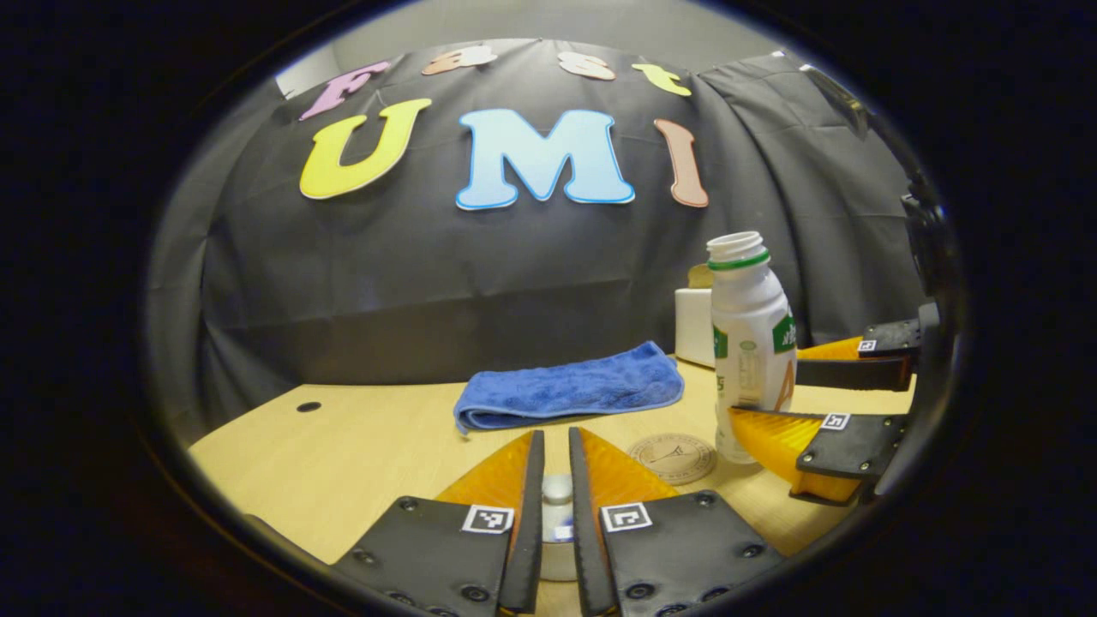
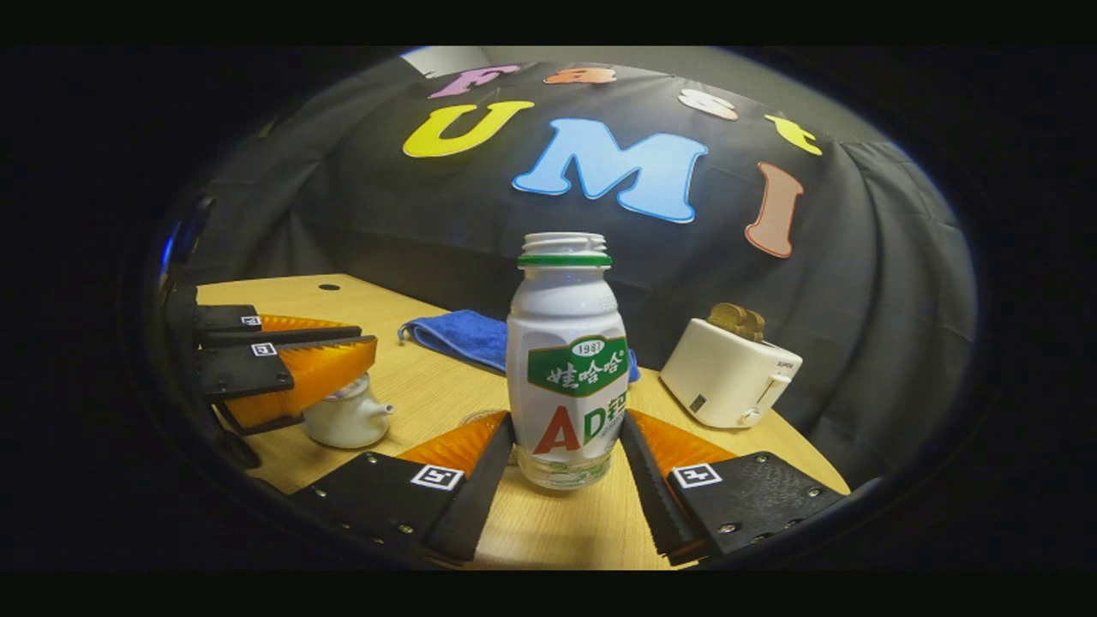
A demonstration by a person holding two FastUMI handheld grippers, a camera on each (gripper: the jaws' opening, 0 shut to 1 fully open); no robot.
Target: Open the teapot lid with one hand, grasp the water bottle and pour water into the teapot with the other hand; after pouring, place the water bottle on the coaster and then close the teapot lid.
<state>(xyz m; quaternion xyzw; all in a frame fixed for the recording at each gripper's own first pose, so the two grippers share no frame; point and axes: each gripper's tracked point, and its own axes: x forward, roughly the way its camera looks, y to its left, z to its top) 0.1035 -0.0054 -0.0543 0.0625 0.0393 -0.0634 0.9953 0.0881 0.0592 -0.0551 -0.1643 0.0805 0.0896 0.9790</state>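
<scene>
On a pale wooden table, the right gripper reaches level toward an uncapped water bottle, its fingers spread wide on either side of the base and apart from it. The bottle stands upright, mouth to the ceiling, just beside a round coaster. At left, the left gripper hangs over a small white teapot, its fingers nearly together around the lid knob; whether they press it cannot be told. The spout points toward the bottle. Farther back lie a folded blue towel and, at right, a white toaster holding bread.
</scene>
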